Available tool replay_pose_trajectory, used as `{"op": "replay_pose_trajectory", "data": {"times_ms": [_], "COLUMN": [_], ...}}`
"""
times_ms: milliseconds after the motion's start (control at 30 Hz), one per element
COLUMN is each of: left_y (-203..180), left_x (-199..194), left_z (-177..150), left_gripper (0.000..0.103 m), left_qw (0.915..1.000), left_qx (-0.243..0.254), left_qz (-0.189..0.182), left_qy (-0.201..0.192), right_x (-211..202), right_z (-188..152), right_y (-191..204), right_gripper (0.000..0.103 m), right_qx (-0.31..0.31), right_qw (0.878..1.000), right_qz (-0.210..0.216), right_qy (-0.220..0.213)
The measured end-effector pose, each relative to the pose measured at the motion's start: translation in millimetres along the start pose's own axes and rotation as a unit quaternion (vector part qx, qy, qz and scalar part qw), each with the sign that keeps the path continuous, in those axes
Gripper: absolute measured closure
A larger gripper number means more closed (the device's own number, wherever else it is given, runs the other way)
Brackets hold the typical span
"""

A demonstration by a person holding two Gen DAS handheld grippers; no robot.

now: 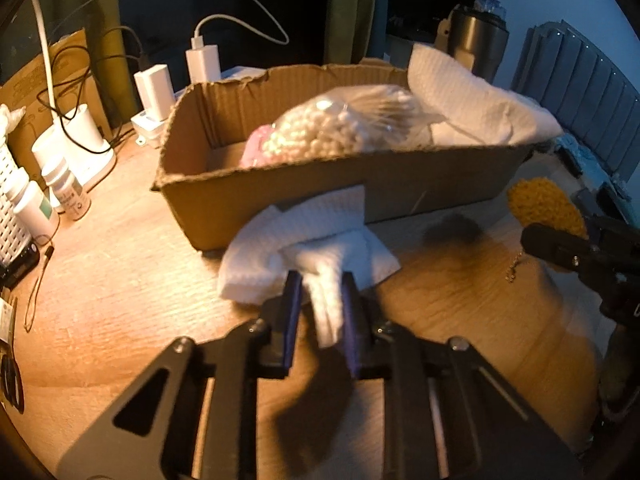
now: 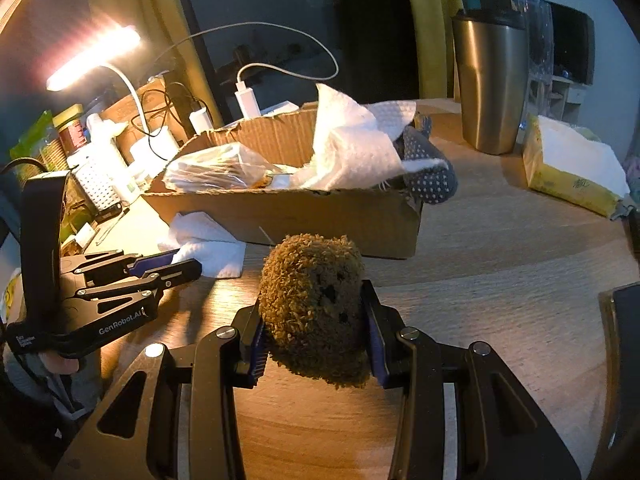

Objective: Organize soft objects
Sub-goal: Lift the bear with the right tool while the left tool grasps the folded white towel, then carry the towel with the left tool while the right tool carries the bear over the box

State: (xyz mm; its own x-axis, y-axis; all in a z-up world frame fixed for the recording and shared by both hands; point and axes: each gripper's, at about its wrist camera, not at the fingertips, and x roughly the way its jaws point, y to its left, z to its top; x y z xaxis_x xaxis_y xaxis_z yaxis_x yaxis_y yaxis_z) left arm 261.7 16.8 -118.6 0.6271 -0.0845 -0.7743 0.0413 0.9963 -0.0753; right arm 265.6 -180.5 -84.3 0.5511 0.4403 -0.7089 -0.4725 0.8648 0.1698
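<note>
**Both grippers loaded in front of a crowded box**

The left gripper (image 1: 320, 280) is clamped on a single fold at the near end of the crumpled paper towel (image 1: 304, 248), which lies on the wooden tabletop (image 1: 120, 280) against the front wall of the cardboard box (image 1: 224, 204). In the left wrist view the bulk of the sheet spreads toward 11 o'clock from the pads. My worry is that so thin a pinch may tear the sheet or let it slide out on a lift, and the trailing end could catch the box's ragged rim. The gripper tilts steeply down toward the table.

At 12 o'clock the box is already crowded: a clear bag of white beads (image 1: 340, 128) and another paper towel (image 1: 472, 108) stand above the rim, so anything dropped on top may roll back out.

The right gripper (image 2: 316, 320) grips a shaggy brown plush (image 2: 314, 304) by its sides, angled down, with the box at 12 o'clock. The fluffy pile compresses easily, so the hold may be looser than it looks. The two grippers are near each other and could collide if both head for the box together.
</note>
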Motion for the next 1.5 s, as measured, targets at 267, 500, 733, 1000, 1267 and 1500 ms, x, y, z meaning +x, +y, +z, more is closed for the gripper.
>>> {"op": "replay_pose_trajectory", "data": {"times_ms": [267,500,733,1000,1267,1500], "left_y": [3,7,18,28,34,41], "left_x": [-32,-66,-96,-122,-141,-142], "left_z": [-3,0,11,30,52,73], "left_gripper": [0.084,0.084,0.084,0.084,0.084,0.084], "left_qw": [0.9992,0.9969,0.9932,0.9878,0.9817,0.9784], "left_qx": [-0.008,-0.011,-0.017,-0.023,-0.018,-0.017], "left_qz": [-0.021,-0.032,-0.036,-0.041,-0.042,-0.042], "left_qy": [-0.034,-0.071,-0.109,-0.148,-0.185,-0.202], "right_x": [-16,-26,-35,-45,-47,-45], "right_z": [2,7,18,33,53,72], "right_y": [14,25,33,42,51,53], "right_gripper": [0.061,0.061,0.061,0.061,0.061,0.061], "right_qx": [-0.015,-0.026,-0.038,-0.051,-0.064,-0.069], "right_qw": [1.0,0.999,0.999,0.997,0.995,0.994], "right_qz": [-0.009,-0.014,-0.018,-0.021,-0.023,-0.024], "right_qy": [-0.012,-0.022,-0.035,-0.054,-0.071,-0.083]}}
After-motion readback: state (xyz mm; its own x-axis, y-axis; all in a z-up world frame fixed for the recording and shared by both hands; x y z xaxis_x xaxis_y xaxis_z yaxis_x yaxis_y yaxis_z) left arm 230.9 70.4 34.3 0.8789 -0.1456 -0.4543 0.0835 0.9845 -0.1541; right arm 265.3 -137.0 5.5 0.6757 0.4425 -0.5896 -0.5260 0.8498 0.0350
